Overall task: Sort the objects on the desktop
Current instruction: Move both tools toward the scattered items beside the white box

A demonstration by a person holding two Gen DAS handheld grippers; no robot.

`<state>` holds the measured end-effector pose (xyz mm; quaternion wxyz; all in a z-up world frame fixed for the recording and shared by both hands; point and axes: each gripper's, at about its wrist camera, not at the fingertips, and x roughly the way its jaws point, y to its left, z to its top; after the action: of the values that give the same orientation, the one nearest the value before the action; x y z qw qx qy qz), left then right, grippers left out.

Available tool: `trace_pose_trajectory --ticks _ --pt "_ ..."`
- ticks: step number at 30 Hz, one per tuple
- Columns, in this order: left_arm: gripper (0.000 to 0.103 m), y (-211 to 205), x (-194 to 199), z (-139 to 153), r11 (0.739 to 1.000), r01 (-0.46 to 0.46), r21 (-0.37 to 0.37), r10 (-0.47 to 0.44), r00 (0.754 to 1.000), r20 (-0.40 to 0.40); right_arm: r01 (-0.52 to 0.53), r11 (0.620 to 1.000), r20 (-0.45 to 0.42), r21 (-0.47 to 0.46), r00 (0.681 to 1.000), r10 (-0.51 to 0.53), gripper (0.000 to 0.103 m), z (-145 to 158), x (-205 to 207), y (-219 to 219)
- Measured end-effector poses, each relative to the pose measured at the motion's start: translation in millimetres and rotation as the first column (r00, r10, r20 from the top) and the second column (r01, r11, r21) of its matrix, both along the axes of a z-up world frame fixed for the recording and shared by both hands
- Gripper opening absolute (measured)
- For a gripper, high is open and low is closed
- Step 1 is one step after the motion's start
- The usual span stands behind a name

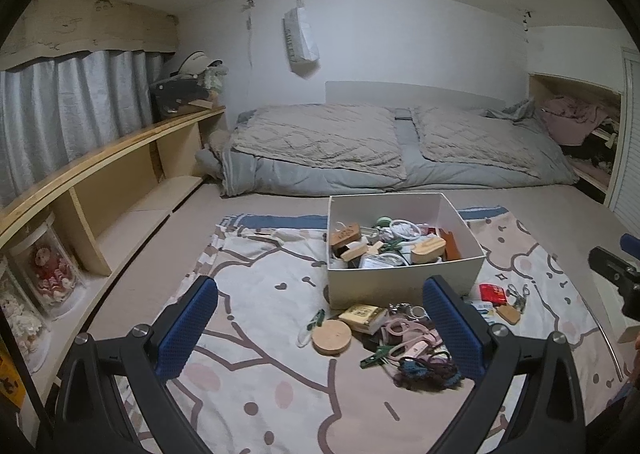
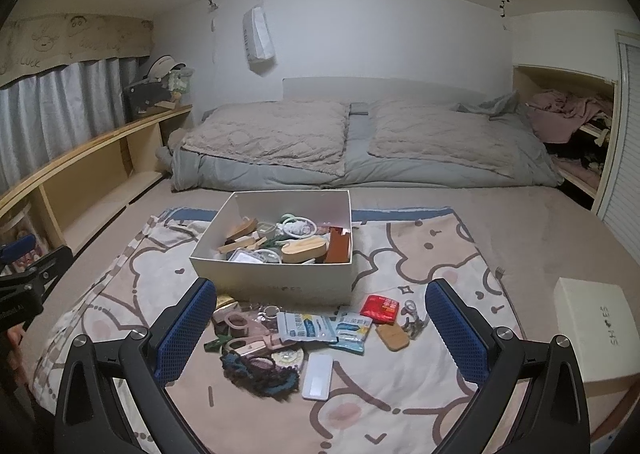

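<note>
Tool (image 2: 320, 326) gapes empty near lid (image 2: 592, 330) reading "SHOES".

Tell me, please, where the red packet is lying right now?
The red packet lies on the blanket just in front of the white box's right corner, in the right wrist view, between the blue-and-white sachets and the keys.

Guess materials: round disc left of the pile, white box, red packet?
Round disc: looks like light wood or bamboo, matte, pale tan face. White box: probably cardboard, matte, thin straight walls. Red packet: likely plastic or foil wrapper, slightly glossy; too small to confirm.
</note>
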<state>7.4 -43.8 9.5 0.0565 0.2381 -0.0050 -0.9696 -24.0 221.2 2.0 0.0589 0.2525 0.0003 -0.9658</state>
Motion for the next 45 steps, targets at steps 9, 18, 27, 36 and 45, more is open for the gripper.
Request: trace_pose_trajectory --ticks 9,18,27,36,45 --pt "0.103 -19 1 1 0.999 -0.04 0.009 0.04 0.999 -0.003 0.015 0.999 -0.014 0.033 1.0 -0.014 0.103 6 3 5" --pt "0.103 -28 10 3 0.999 -0.032 -0.02 0.032 0.999 0.005 0.052 0.998 -0.025 0.036 0.998 -0.051 0.103 13 6 27" --pt "0.103 -36 6 5 1.0 -0.022 -0.023 0.022 1.0 -0.001 0.096 0.993 -0.033 0.064 0.995 -0.095 0.103 5 -1 53" --pt "0.103 -54 -11 -11 0.999 -0.028 -0.025 0.027 0.999 -0.04 0.1 0.991 -0.05 0.084 0.994 -0.096 0.103 -15 -16 73" --pt "0.103 -59 -43 -44 1.0 0.005 -0.028 -0.006 0.999 -0.039 0.082 0.995 -0.059 0.059 0.995 -0.079 0.103 -42 -35 87"
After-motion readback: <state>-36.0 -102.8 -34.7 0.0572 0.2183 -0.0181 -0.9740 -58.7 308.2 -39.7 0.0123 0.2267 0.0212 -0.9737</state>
